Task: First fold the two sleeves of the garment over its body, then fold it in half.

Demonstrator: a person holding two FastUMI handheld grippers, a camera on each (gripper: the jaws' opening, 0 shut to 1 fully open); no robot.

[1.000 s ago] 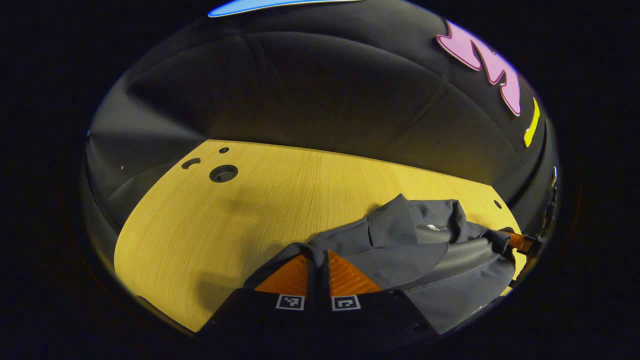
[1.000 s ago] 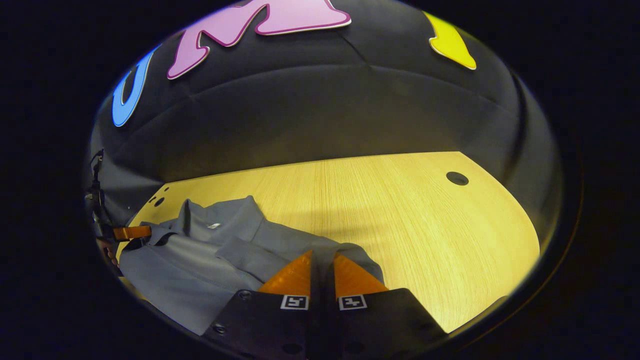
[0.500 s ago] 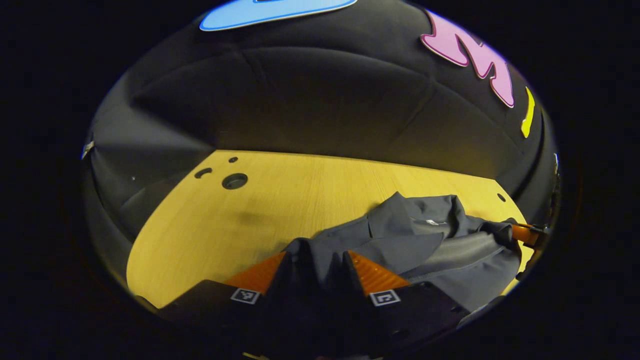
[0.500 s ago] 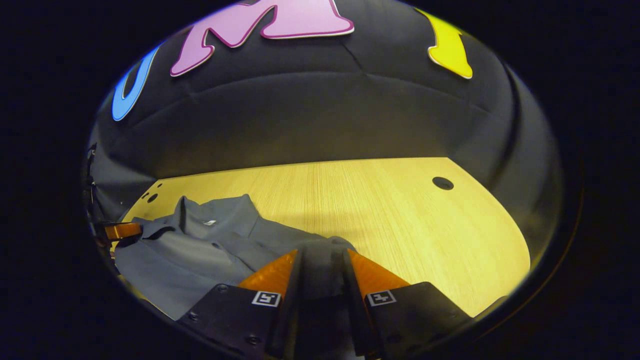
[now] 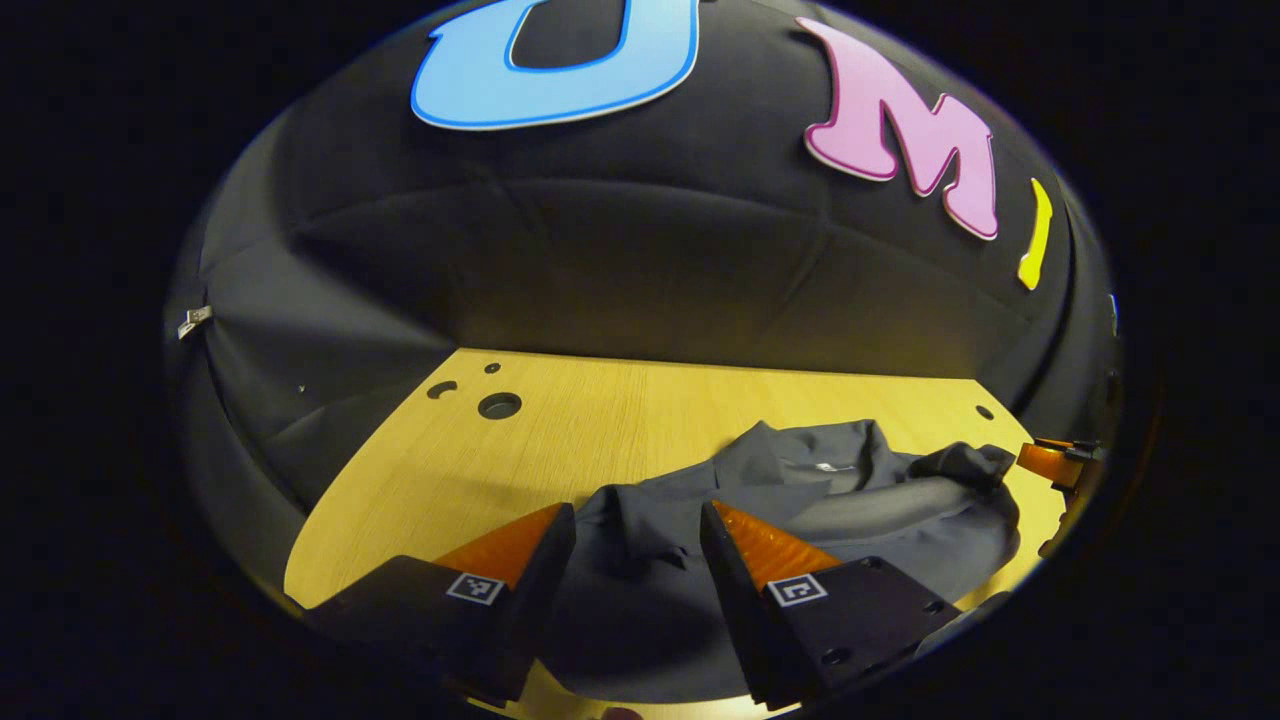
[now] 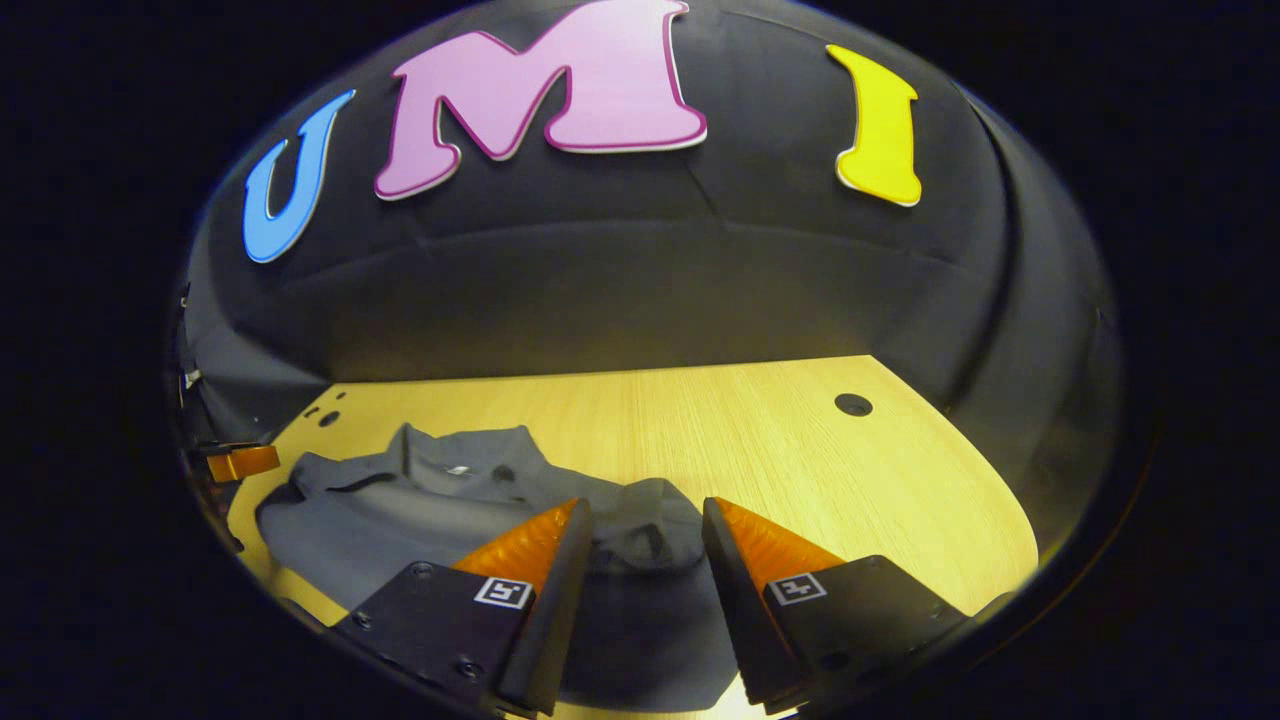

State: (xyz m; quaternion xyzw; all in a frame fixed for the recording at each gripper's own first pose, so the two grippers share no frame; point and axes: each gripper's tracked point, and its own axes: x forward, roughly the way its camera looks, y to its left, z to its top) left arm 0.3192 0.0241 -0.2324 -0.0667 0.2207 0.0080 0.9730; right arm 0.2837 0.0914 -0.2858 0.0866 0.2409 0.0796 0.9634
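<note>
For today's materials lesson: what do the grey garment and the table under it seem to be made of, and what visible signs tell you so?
Garment: looks like soft, matte woven or knit cloth; it slumps into folds and wrinkles and has a collar. The exact fibre cannot be told.
Table: looks like light wood or wood-look laminate; fine straight grain lines, smooth even sheen, neat round holes.

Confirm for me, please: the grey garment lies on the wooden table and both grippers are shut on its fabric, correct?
Not quite. The grey garment does lie on the wooden table, but both grippers are open. The left gripper view shows the left gripper with its fingers spread apart over the fabric, and the right gripper view shows the right gripper the same way.
</note>
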